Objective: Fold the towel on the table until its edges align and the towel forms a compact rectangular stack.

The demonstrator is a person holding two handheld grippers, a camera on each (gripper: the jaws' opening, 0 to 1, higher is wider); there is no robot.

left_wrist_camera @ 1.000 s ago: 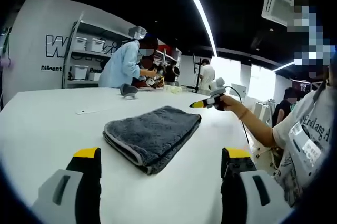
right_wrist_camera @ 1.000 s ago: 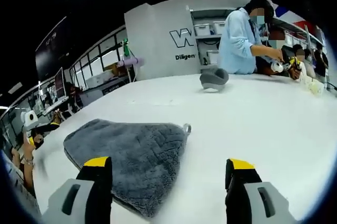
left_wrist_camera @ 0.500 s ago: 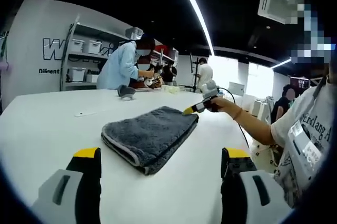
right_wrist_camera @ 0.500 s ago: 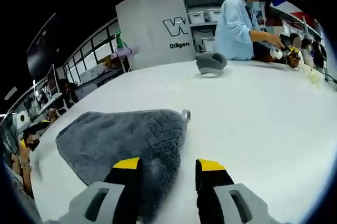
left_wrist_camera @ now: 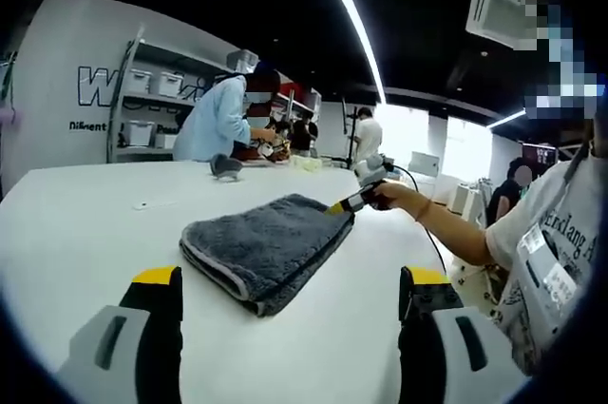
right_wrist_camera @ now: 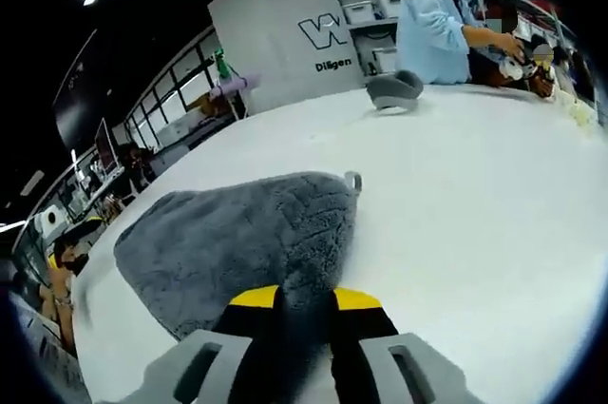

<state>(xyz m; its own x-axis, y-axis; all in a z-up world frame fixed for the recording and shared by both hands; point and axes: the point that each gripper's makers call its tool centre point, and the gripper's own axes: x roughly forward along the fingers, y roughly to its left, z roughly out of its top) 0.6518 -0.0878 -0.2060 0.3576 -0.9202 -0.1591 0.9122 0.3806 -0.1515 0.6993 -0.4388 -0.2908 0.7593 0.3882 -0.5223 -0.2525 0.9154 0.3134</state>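
Observation:
A grey towel (left_wrist_camera: 268, 240) lies folded in a thick rectangle on the white table (left_wrist_camera: 76, 223). My left gripper (left_wrist_camera: 293, 282) hovers short of its near edge, open, nothing between the yellow-tipped jaws. In the left gripper view my right gripper (left_wrist_camera: 344, 202), held in a person's hand, touches the towel's far right corner. In the right gripper view the towel (right_wrist_camera: 242, 233) spreads ahead with a small hanging loop (right_wrist_camera: 353, 181) at its corner. My right gripper (right_wrist_camera: 304, 301) is shut on the towel's near edge, grey pile showing between the jaws.
A small grey bundle (left_wrist_camera: 228, 165) (right_wrist_camera: 394, 88) lies at the table's far side, near a person in a light blue shirt (left_wrist_camera: 217, 119) (right_wrist_camera: 435, 24). Shelves with bins (left_wrist_camera: 152, 105) stand behind. A thin white item (left_wrist_camera: 144, 203) rests on the table. Bare tabletop (right_wrist_camera: 475, 195) stretches right of the towel.
My right gripper moved in to the towel's corner and its jaws went from wide open to shut on the edge. My left gripper stayed open and still.

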